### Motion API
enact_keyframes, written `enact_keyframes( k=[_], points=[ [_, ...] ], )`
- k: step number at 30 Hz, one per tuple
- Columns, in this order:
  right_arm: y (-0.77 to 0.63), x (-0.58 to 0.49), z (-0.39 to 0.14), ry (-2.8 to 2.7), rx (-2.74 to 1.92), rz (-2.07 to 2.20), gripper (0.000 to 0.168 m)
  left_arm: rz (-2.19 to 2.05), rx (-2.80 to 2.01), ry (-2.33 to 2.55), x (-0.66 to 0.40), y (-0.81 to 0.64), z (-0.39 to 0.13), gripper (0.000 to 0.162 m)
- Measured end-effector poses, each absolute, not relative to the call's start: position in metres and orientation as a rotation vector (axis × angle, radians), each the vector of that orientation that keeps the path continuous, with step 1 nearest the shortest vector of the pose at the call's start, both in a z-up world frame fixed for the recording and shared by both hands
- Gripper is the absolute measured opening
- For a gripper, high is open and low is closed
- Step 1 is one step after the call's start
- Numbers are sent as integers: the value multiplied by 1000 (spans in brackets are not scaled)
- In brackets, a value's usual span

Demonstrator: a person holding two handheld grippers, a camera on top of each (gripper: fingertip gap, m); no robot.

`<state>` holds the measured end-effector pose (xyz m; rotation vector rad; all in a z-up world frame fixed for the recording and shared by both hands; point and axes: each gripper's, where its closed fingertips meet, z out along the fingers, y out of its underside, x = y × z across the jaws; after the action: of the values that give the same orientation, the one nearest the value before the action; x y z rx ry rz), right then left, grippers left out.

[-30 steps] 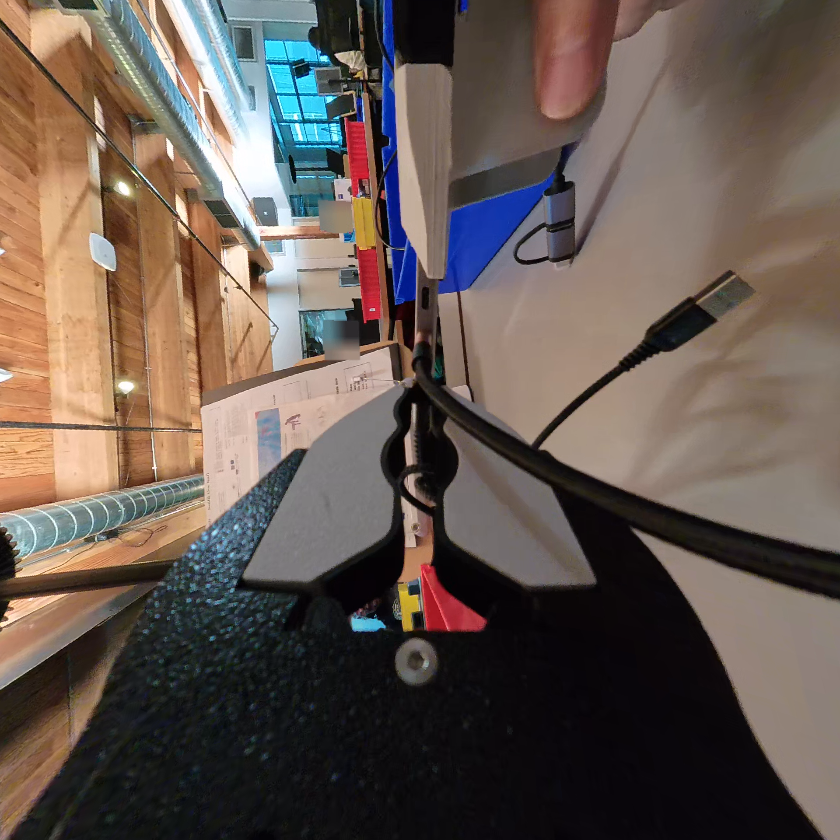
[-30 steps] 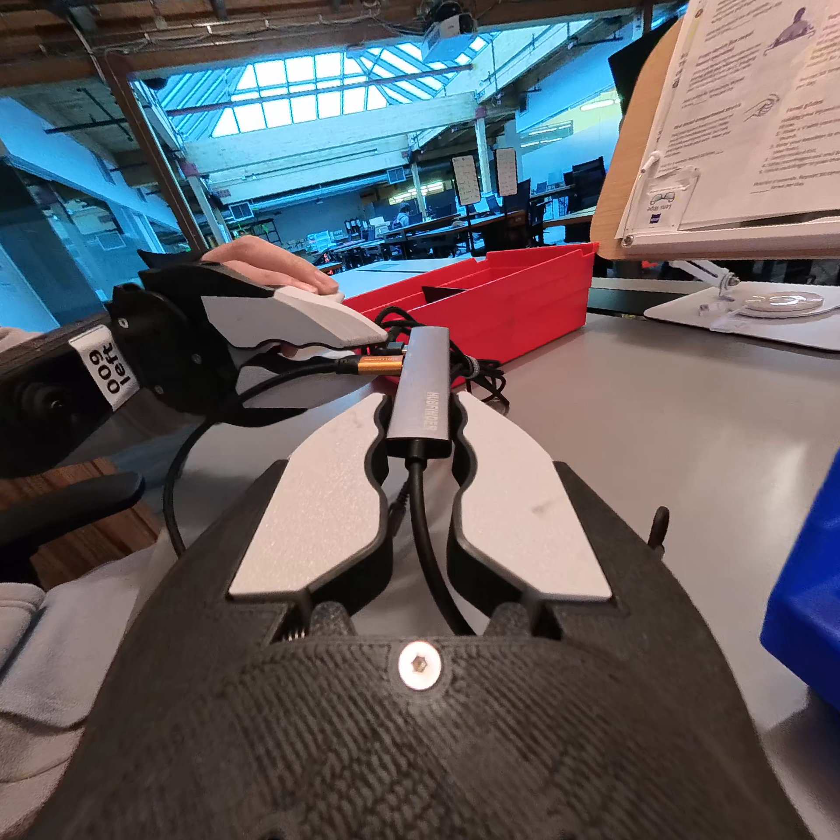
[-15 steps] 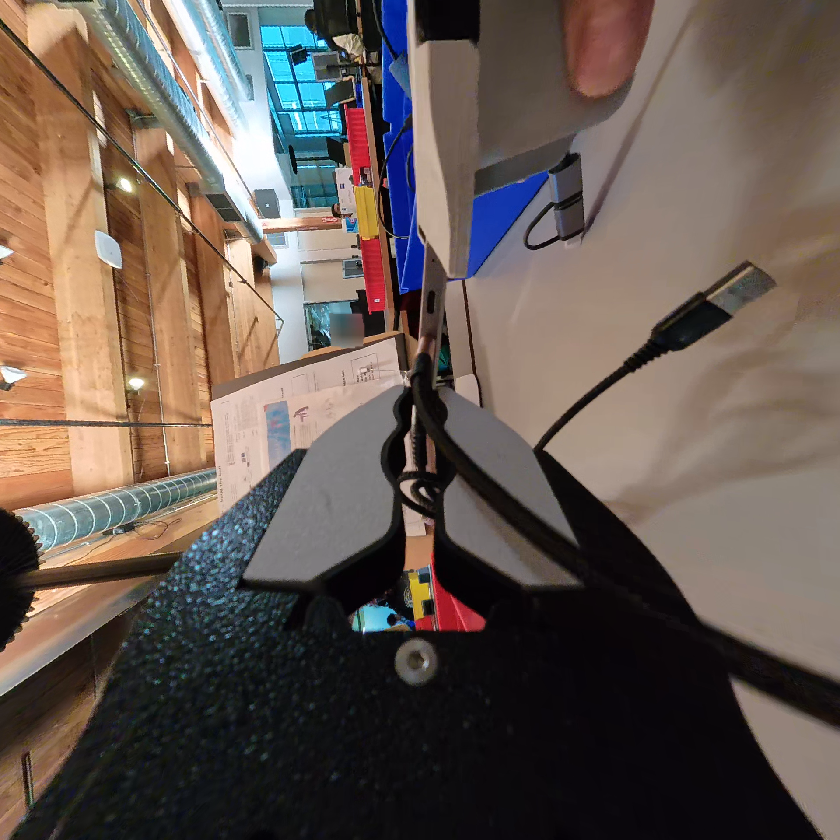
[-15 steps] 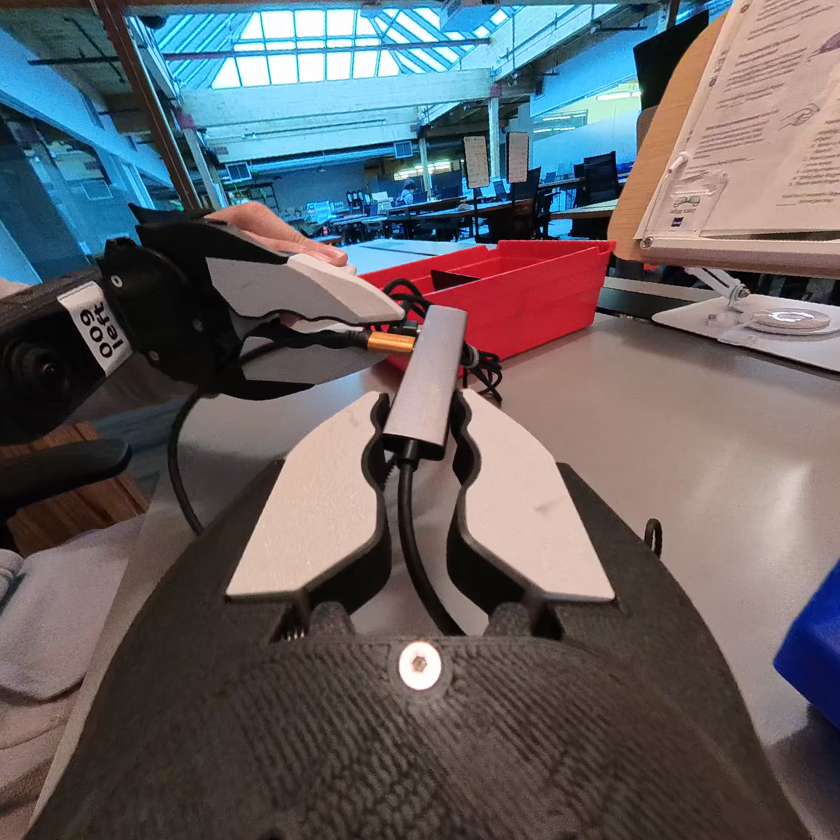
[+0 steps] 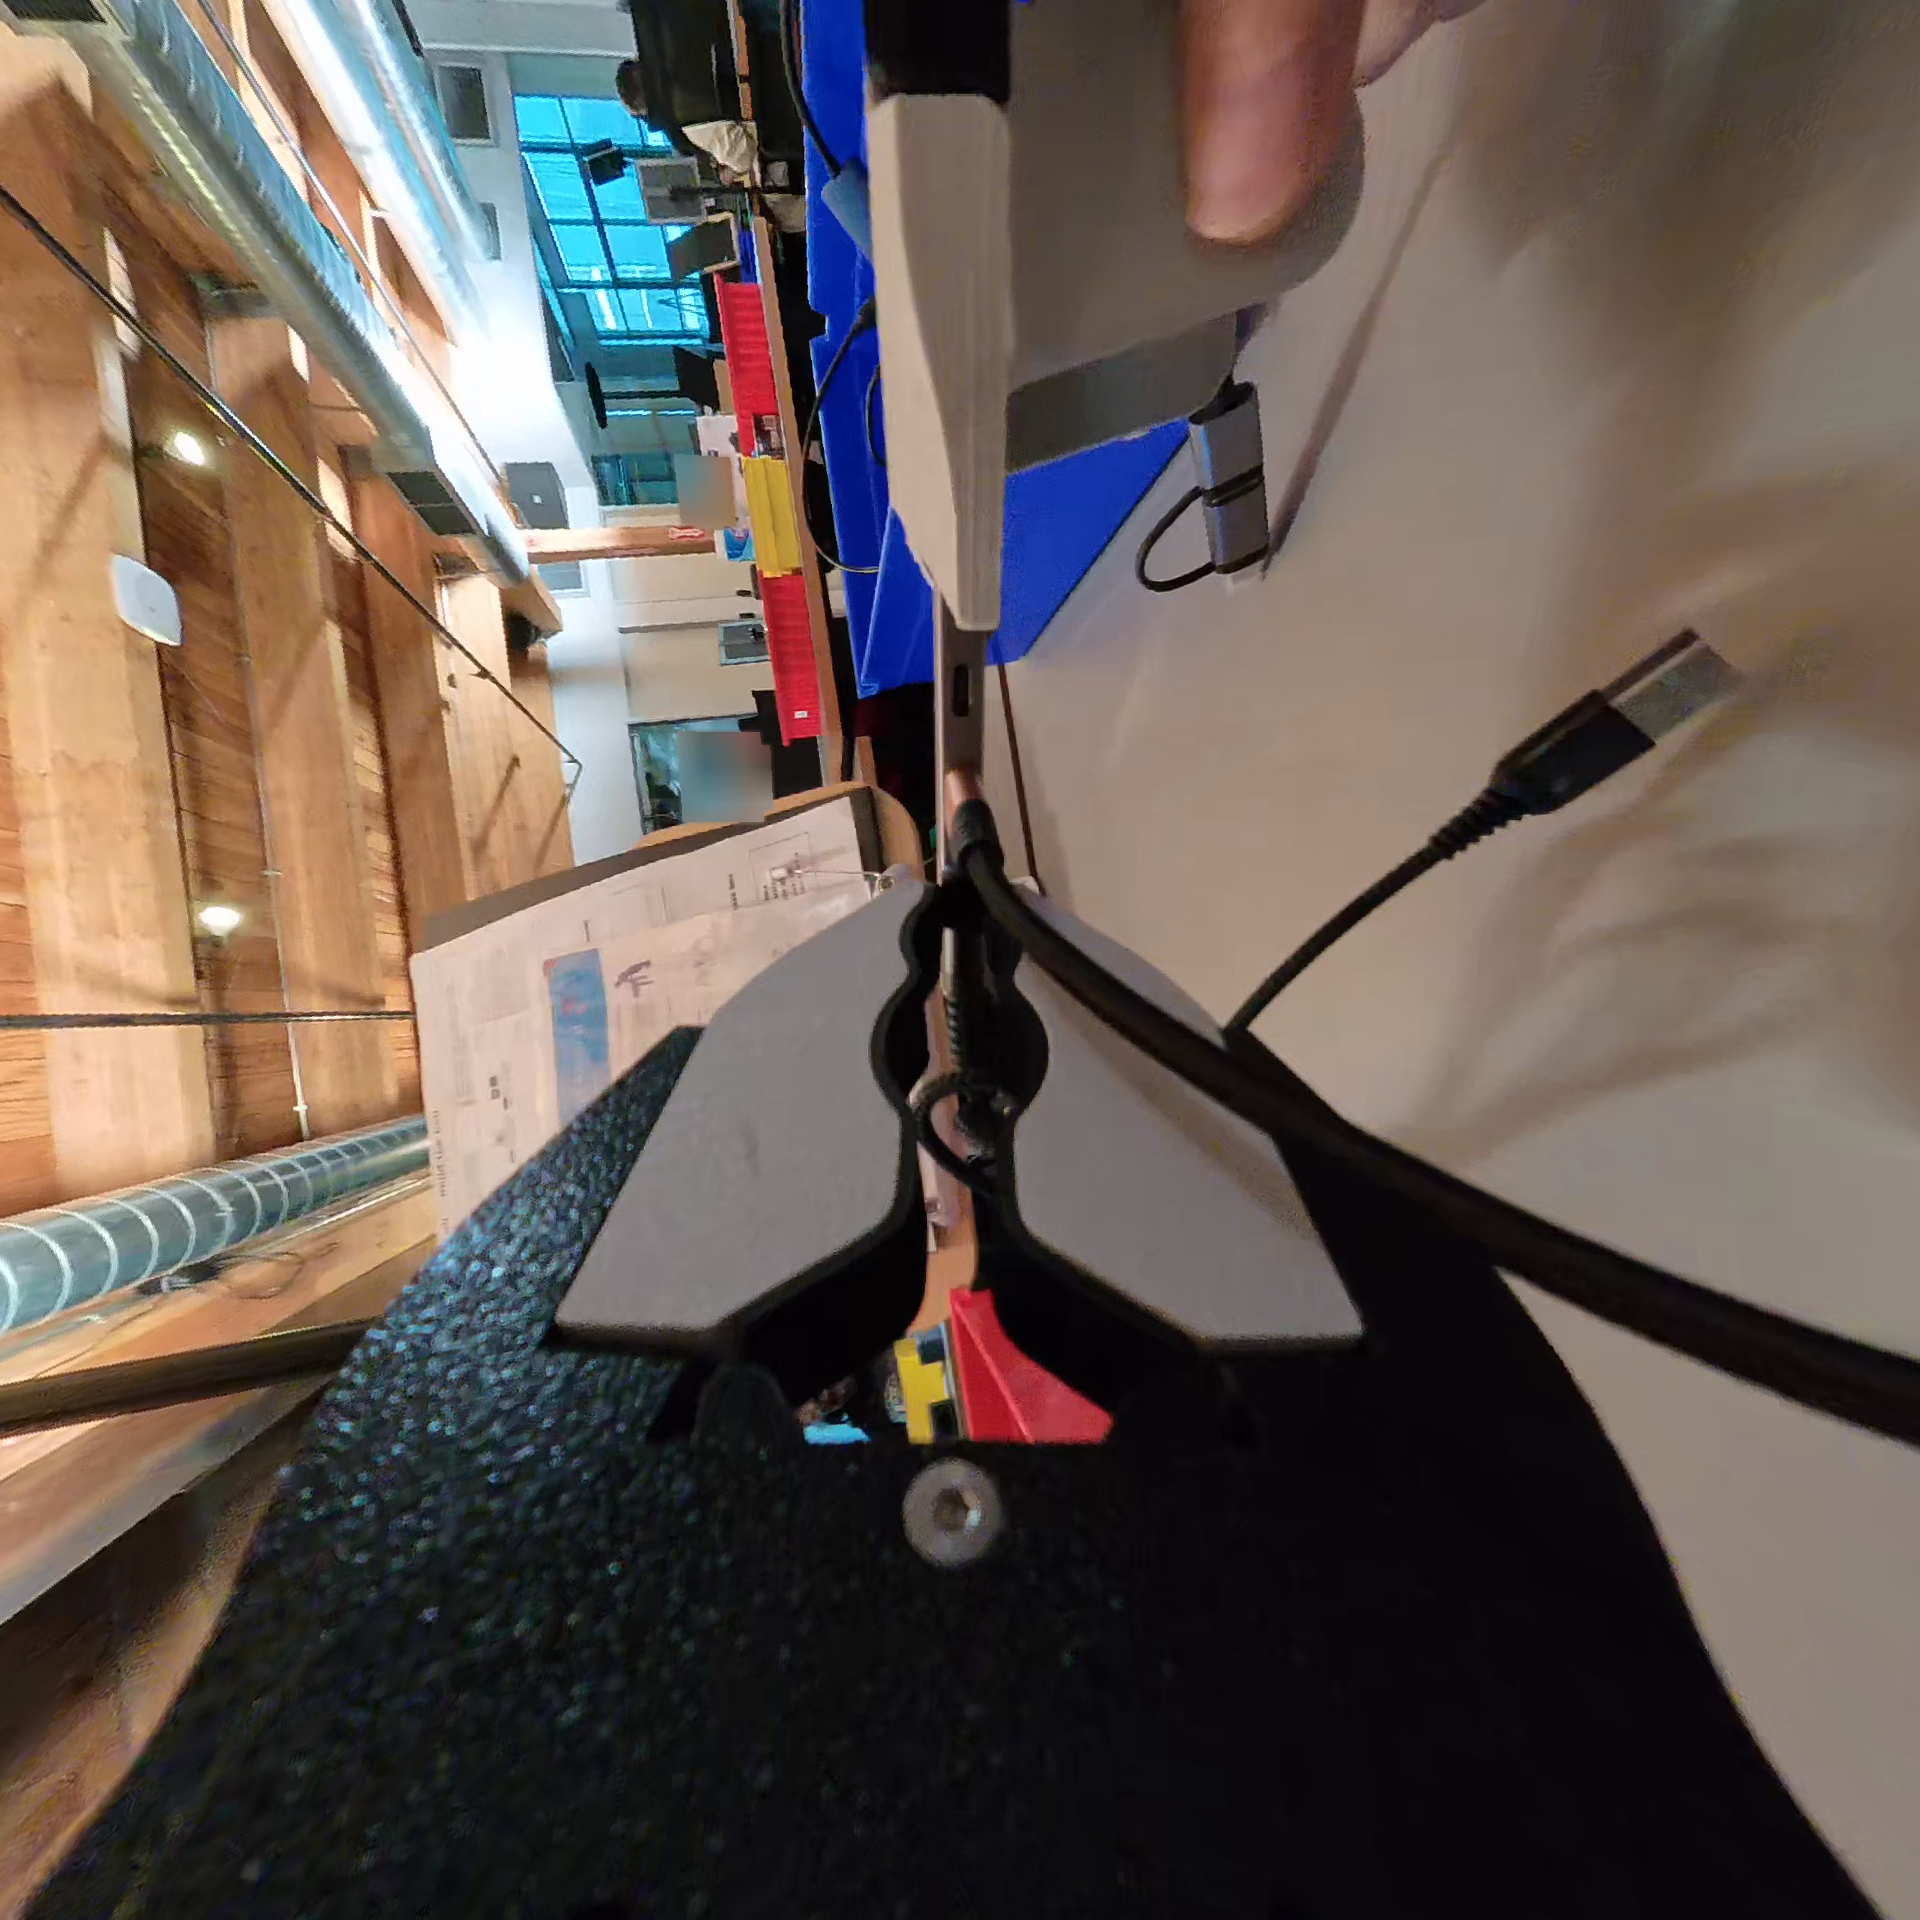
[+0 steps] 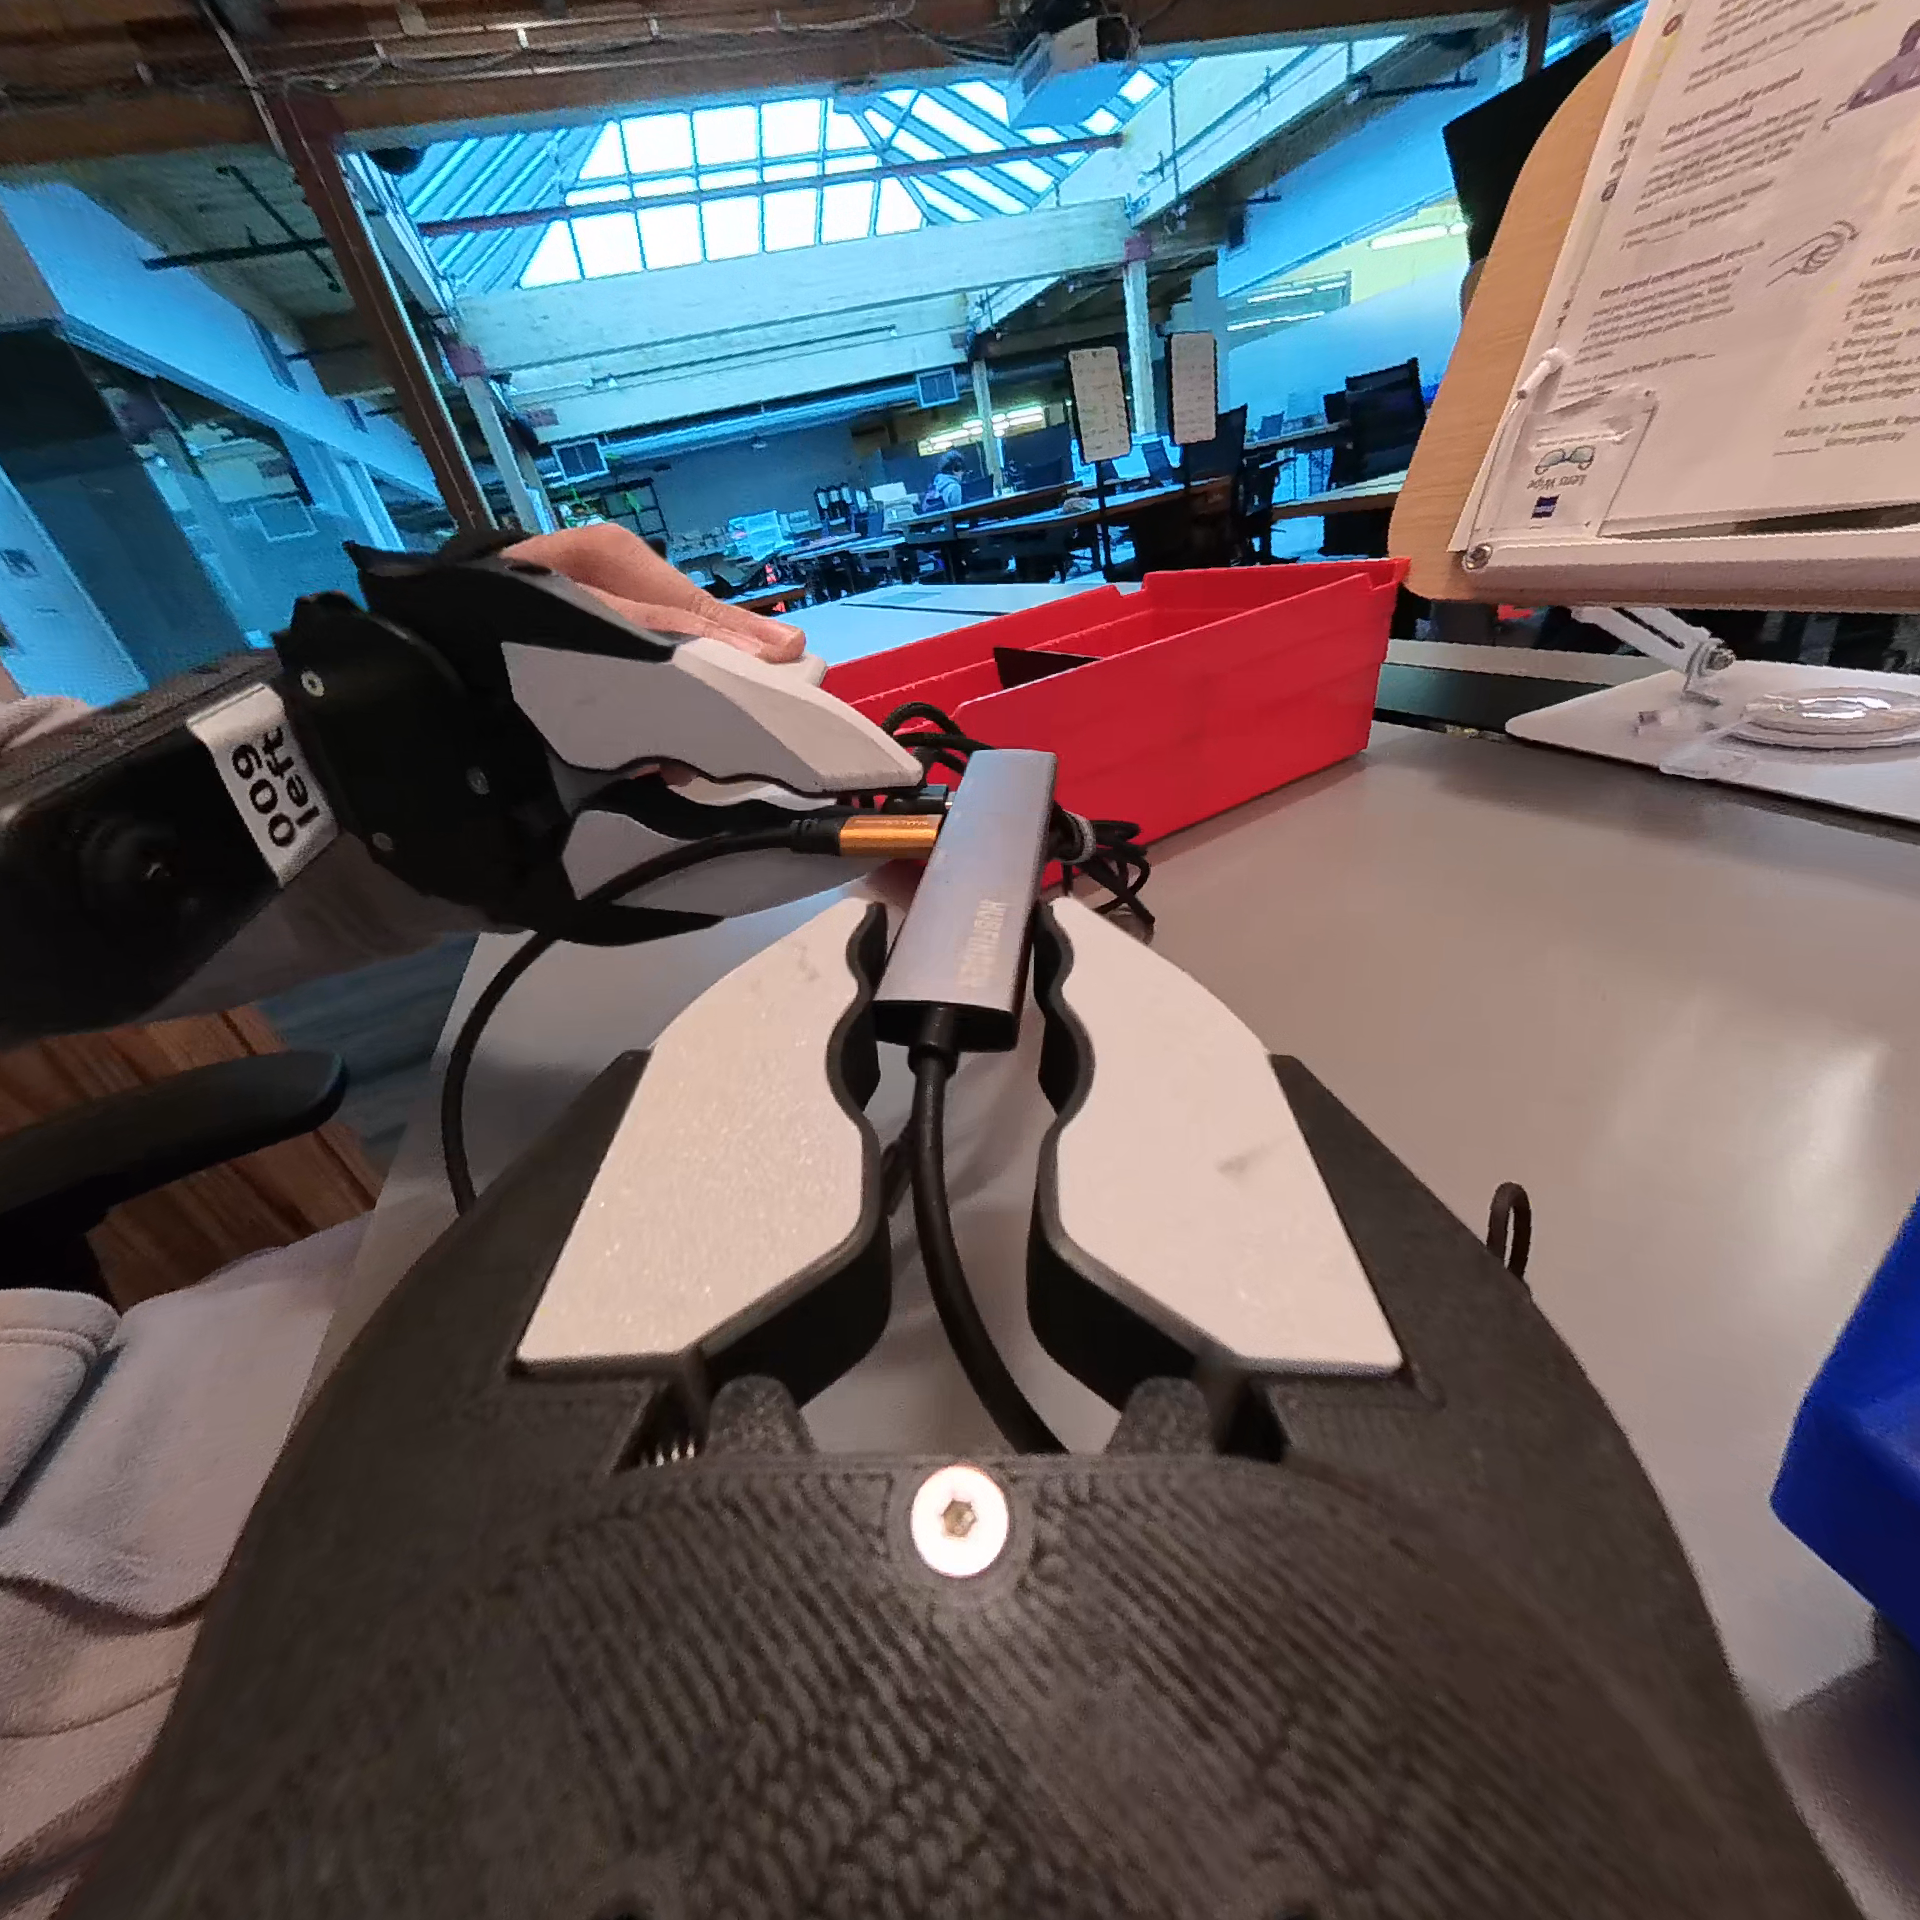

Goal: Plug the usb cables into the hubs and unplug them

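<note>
In the right wrist view my right gripper (image 6: pixel 956 925) is shut on a slim grey USB hub (image 6: pixel 977 894), which tilts up and to the right above the grey table (image 6: pixel 1455 987). The hub's own black lead runs back between the fingers. My left gripper (image 6: pixel 894 821) comes in from the left, shut on a USB cable plug with an orange collar (image 6: pixel 888 834). The plug's tip meets the hub's left side; how deep it sits is hidden. In the left wrist view my left gripper (image 5: pixel 961 914) points at the hub (image 5: pixel 961 707), seen edge-on.
A red bin (image 6: pixel 1195 707) stands behind the hub with a tangle of black cables (image 6: pixel 1101 842) before it. A blue bin (image 6: pixel 1860 1455) is at the right. A document stand (image 6: pixel 1714 312) is at the back right. A loose USB plug (image 5: pixel 1662 696) and a small grey adaptor (image 5: pixel 1231 488) lie on the table. Spacing between my two grippers at the tips: around 5 cm.
The hub has tilted from straight ahead to leaning right in my right gripper. My left gripper has stayed at the hub's side with the plug against it.
</note>
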<state>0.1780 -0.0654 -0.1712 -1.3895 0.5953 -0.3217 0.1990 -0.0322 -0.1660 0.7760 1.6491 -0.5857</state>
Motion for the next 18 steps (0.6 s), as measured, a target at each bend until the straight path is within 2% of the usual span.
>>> enact_keyframes(
  k=[18],
  points=[
    [-71, 191, -170, 668, -1363, -497, 25, -547, 682, 1679, 206, -36, -166, 7]
  ],
)
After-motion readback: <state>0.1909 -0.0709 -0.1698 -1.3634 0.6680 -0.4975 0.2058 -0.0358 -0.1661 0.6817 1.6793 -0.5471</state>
